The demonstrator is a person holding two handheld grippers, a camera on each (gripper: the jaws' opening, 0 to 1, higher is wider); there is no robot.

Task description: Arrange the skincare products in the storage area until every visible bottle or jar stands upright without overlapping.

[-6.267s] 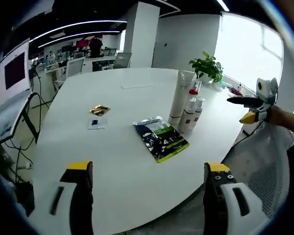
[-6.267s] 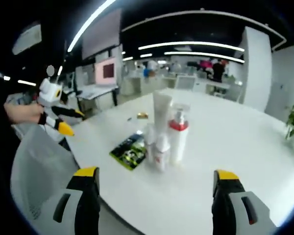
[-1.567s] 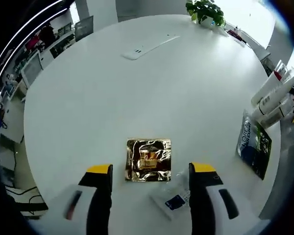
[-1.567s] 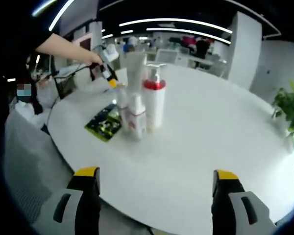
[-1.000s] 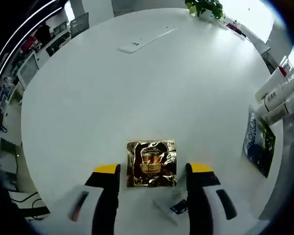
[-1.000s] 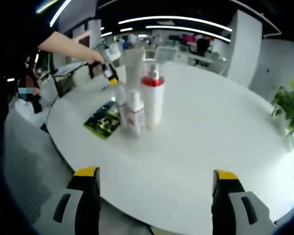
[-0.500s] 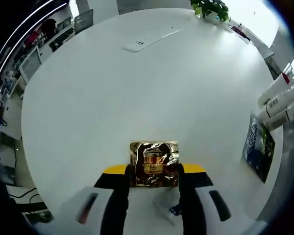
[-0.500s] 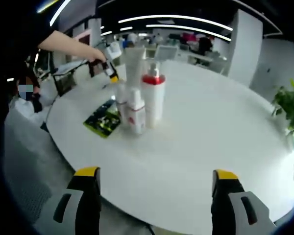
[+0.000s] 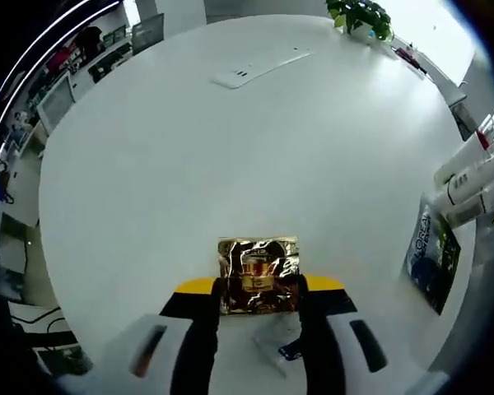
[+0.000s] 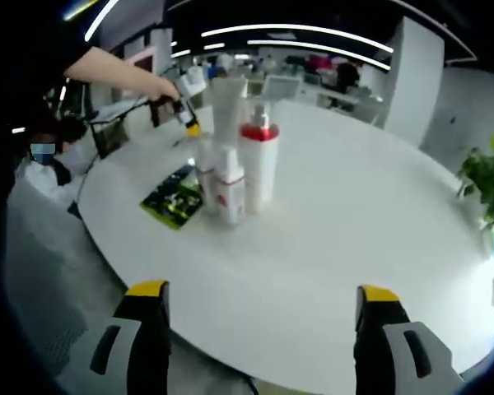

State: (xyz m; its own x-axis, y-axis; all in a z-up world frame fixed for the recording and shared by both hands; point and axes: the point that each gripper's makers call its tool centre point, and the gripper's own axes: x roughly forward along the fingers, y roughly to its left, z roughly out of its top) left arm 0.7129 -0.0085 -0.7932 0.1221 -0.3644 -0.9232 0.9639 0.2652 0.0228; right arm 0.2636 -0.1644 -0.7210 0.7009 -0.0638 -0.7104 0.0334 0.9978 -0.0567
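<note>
Fingers pinch gold sachet between them.

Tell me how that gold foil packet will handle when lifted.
The gold packet lies flat and crinkled between the left claw tips, so it is probably light and floppy, likely to sag. Its shiny foil may slip in a loose grip.

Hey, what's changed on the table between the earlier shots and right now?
The left tongs came across the table from the bottle side, dropped over the gold sachet and closed on its sides; a second ago they were open around it. The right tongs stayed open and hanging off the table's edge. The bottles and the green packet haven't moved.
</note>
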